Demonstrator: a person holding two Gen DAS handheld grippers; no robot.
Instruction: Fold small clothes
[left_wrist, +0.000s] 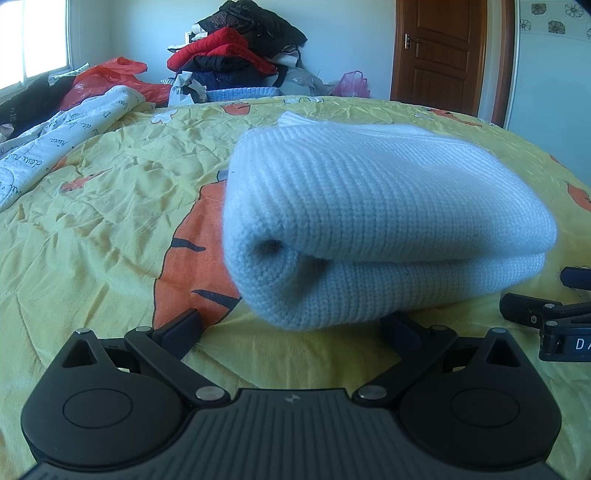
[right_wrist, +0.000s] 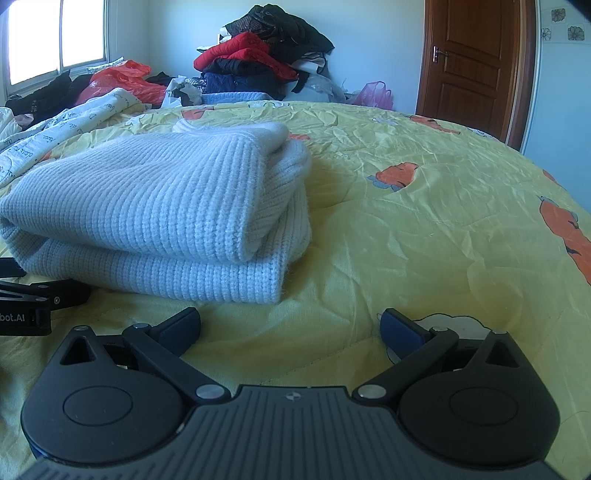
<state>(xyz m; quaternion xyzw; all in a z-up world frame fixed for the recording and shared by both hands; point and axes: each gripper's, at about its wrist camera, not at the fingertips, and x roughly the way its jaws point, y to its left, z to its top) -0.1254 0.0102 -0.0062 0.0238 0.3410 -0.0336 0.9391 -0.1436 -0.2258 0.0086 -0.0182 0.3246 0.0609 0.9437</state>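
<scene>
a folded pale blue knit sweater (left_wrist: 373, 218) lies on a bed spread with a yellow quilt (right_wrist: 424, 206) printed with orange shapes. the left gripper (left_wrist: 291, 328) sits low just in front of the sweater's near edge, jaws spread wide and empty. the right gripper (right_wrist: 290, 326) rests to the sweater's right, jaws likewise apart, holding nothing. a heap of red and black clothes (right_wrist: 266, 55) rises at the far side, a wooden door (right_wrist: 476, 55) to the right.

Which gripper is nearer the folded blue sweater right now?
Left. The left gripper sits open right at the folded blue sweater, its near fold between the fingers. The right gripper sits open, off the sweater's right corner.
</scene>
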